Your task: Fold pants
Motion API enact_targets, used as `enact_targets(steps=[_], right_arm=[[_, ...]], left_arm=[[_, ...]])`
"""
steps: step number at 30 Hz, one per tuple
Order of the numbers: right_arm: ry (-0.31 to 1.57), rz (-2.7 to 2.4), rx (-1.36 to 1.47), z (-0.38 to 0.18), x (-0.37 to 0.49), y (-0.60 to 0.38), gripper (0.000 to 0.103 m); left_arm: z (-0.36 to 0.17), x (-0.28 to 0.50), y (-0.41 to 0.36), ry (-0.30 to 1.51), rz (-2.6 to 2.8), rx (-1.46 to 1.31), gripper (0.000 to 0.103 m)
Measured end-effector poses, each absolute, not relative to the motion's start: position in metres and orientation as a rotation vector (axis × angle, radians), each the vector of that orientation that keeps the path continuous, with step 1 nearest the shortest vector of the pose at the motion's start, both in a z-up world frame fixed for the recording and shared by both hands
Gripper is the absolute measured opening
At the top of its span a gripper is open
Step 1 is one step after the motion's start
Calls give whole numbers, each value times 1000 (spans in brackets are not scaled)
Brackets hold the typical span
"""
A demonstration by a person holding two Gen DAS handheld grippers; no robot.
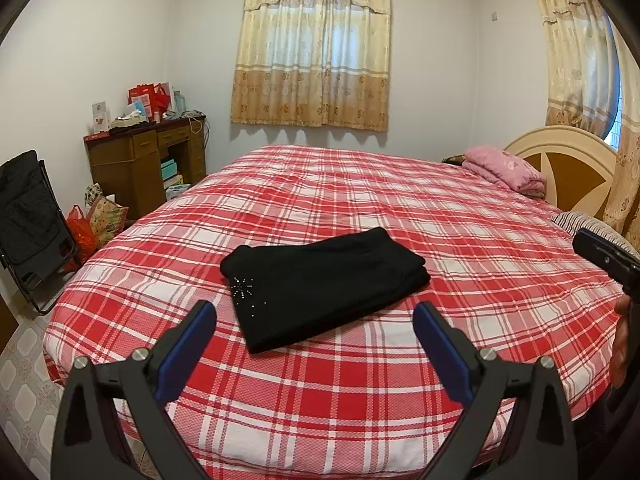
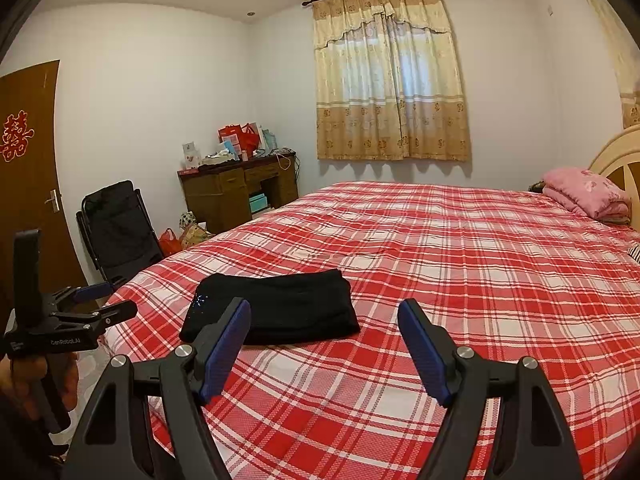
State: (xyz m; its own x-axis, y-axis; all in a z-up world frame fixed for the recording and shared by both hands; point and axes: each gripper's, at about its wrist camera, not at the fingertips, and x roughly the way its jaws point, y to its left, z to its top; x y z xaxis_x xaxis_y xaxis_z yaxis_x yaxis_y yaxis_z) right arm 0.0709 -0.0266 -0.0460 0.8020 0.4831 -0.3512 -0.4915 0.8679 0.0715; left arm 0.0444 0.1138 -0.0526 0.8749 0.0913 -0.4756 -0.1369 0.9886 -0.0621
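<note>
I see the black pants (image 1: pixel 320 286) folded into a thick rectangle, rhinestone starburst showing, lying on the plaid bed (image 1: pixel 400 380). Left hand-held gripper (image 1: pixel 316 320) and right hand-held gripper (image 2: pixel 324 316) gape wide, empty.

Both wrist views look slightly downward across the bed (image 1: pixel 360 380), sharing pants (image 1: pixel 320 284).
</note>
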Motion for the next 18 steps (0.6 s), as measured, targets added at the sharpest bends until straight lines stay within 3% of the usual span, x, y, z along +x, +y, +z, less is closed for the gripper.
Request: enact_targets(steps=[18], right_arm=[[356,535,-47,-44,67,-22,77]], left_arm=[[-45,40,109,459,92,-101,103]])
